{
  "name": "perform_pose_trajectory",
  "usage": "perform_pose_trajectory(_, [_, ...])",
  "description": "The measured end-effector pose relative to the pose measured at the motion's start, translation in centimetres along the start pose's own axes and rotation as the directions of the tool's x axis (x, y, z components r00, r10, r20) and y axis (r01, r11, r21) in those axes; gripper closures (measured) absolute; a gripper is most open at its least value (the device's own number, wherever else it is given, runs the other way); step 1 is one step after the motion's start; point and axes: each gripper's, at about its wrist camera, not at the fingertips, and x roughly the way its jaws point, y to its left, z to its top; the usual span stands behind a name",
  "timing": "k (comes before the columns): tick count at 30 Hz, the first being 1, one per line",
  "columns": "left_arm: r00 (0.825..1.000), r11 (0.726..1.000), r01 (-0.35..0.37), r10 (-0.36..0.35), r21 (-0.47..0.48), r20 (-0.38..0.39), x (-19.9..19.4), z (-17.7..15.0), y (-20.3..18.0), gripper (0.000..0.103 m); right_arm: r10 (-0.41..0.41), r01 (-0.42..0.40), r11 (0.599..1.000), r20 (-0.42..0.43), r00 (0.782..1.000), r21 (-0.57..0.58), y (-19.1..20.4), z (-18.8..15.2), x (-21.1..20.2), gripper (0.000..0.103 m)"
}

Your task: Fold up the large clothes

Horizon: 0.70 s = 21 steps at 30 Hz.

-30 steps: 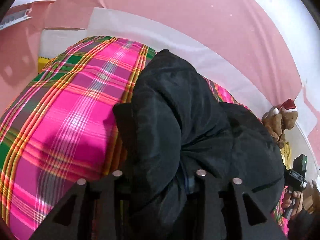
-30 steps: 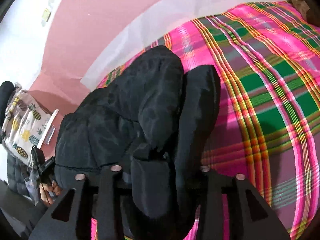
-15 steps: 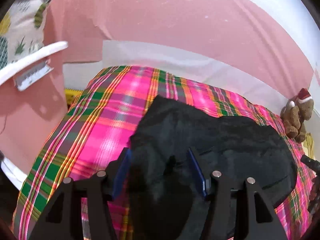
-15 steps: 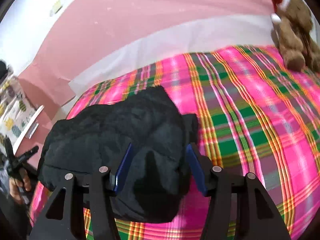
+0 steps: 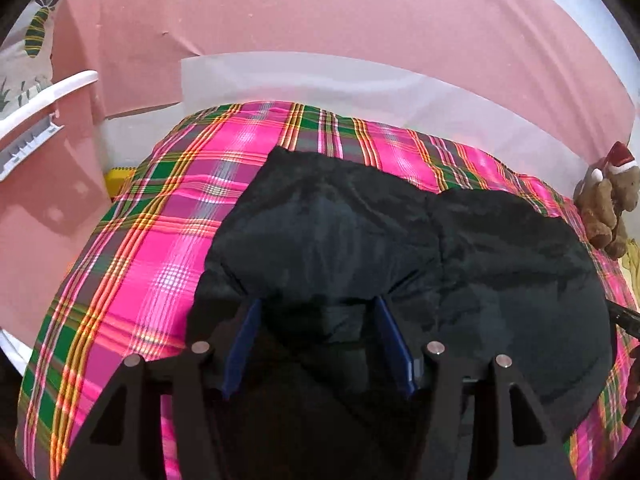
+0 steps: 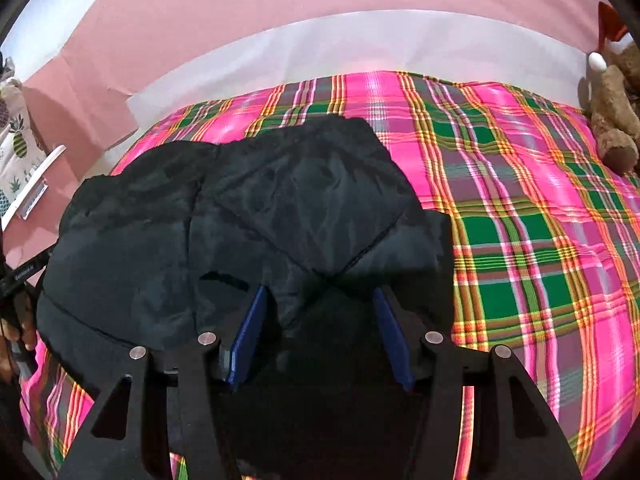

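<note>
A black padded jacket (image 5: pixel 400 232) (image 6: pixel 280 192) lies folded in a low heap on the pink-and-green plaid bedspread (image 5: pixel 160 240) (image 6: pixel 520 200). My left gripper (image 5: pixel 316 304) hovers over the jacket's near left edge, jaws apart and blue pads (image 5: pixel 244 336) bare. Dark fabric lies under the gap, and the pads do not press on it. My right gripper (image 6: pixel 320 292) stands the same way over the near right edge, open, its blue pads (image 6: pixel 248 336) free. Each gripper shows in the other's view: the right one (image 5: pixel 622 316), the left one (image 6: pixel 24 272).
A brown teddy bear (image 5: pixel 608 204) (image 6: pixel 616 120) with a red hat sits at the bed's right side. A pink wall with a white band (image 5: pixel 360 80) runs behind the bed. A pineapple-print cloth (image 5: pixel 32 32) and a white rail (image 5: pixel 48 96) stand at the left.
Both grippers held raised jacket folds a second ago. Their jaws have parted, the jacket has dropped flat onto the bed, and both grippers have drawn back and up.
</note>
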Motion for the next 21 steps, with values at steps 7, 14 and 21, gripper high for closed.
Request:
perform_pose_trajectory(7, [0.999, 1.000, -0.007, 0.007, -0.004, 0.053, -7.3, -2.0, -1.4, 0.042, 0.011, -0.011, 1.000, 0.056, 0.998, -0.001, 1.6, -1.5, -6.1, 0.047])
perform_pose_trajectory(14, [0.998, 1.000, -0.015, 0.014, 0.013, 0.063, -15.2, -7.6, -4.7, 0.038, 0.017, -0.012, 0.999, 0.116, 0.993, -0.041, 4.8, -6.2, -13.1, 0.047])
perform_pose_trajectory(21, [0.997, 0.999, 0.027, -0.028, 0.017, 0.069, -22.1, -13.4, -7.5, 0.025, 0.005, 0.001, 0.999, 0.137, 0.991, -0.049, 7.2, -11.3, -19.1, 0.047])
